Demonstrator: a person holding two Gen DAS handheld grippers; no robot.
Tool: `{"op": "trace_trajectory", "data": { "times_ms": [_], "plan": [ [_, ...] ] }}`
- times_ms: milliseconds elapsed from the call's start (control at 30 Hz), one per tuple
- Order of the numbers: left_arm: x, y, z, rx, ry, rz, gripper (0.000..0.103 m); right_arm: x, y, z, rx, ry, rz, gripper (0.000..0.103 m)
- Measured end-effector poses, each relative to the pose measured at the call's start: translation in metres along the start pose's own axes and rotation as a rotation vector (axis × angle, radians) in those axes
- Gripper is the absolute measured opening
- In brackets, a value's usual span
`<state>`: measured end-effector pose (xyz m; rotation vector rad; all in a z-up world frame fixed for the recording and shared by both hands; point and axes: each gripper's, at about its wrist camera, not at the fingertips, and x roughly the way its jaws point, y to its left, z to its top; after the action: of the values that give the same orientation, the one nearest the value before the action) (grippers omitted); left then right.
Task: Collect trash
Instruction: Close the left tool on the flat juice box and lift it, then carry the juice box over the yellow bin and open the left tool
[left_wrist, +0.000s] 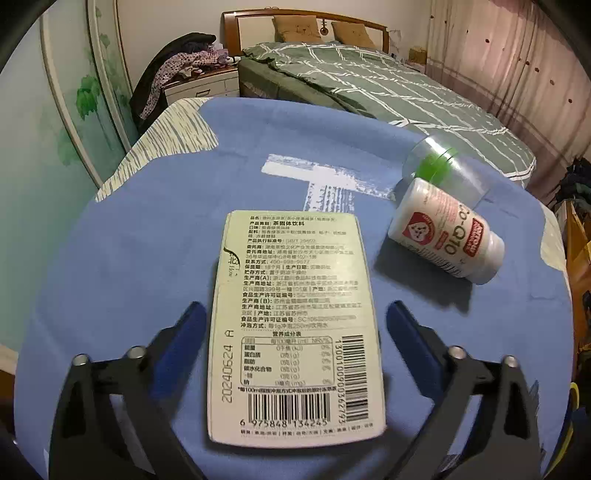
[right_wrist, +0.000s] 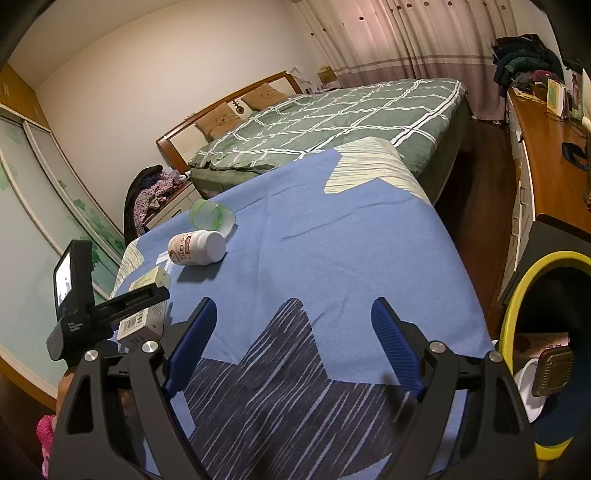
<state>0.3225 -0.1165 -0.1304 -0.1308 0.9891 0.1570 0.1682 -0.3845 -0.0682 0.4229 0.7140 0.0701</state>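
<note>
A flat pale-green carton (left_wrist: 295, 325) printed with text and barcodes lies on the blue cloth (left_wrist: 129, 258). My left gripper (left_wrist: 295, 306) straddles it with its jaws open, and a narrow gap shows on each side between the blue pads and the carton's edges. To its right a white pill bottle (left_wrist: 443, 232) lies on its side, with a clear cup with a green band (left_wrist: 443, 170) tipped over behind it. The right wrist view shows the same carton (right_wrist: 155, 277), bottle (right_wrist: 195, 248) and cup (right_wrist: 212, 216). My right gripper (right_wrist: 294, 301) hangs open over bare cloth.
A bin with a yellow rim (right_wrist: 517, 306) stands at the table's right edge with some items inside. A green-quilted bed (right_wrist: 332, 118) lies beyond the table, a wooden dresser (right_wrist: 554, 177) on the right and a sliding wardrobe (left_wrist: 55, 147) on the left.
</note>
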Motion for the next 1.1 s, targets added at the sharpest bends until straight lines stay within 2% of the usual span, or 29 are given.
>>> {"op": "trace_trajectory", "data": {
  "times_ms": [100,300,400,533,700,833,1100],
  "plan": [
    [-0.001,0.000,0.000,0.020,-0.008,-0.001,0.072,-0.003,0.000,0.001,-0.003,-0.008,-0.022,0.081],
    [-0.019,-0.003,-0.007,0.077,-0.025,-0.070,0.071,-0.038,-0.013,0.000,0.007,-0.051,-0.033,0.081],
    [-0.041,-0.015,-0.017,0.126,-0.054,-0.112,0.071,-0.062,-0.023,-0.006,-0.004,-0.077,-0.068,0.081],
    [-0.075,-0.035,-0.035,0.182,-0.091,-0.189,0.071,-0.100,-0.046,-0.022,0.000,-0.123,-0.174,0.081],
    [-0.116,-0.087,-0.064,0.309,-0.108,-0.315,0.071,-0.133,-0.081,-0.041,0.028,-0.149,-0.328,0.081],
    [-0.143,-0.147,-0.091,0.446,-0.097,-0.426,0.071,-0.156,-0.105,-0.054,0.055,-0.166,-0.412,0.081],
    [-0.164,-0.266,-0.145,0.668,-0.062,-0.556,0.072,-0.186,-0.138,-0.070,0.093,-0.170,-0.515,0.081]
  ]
}}
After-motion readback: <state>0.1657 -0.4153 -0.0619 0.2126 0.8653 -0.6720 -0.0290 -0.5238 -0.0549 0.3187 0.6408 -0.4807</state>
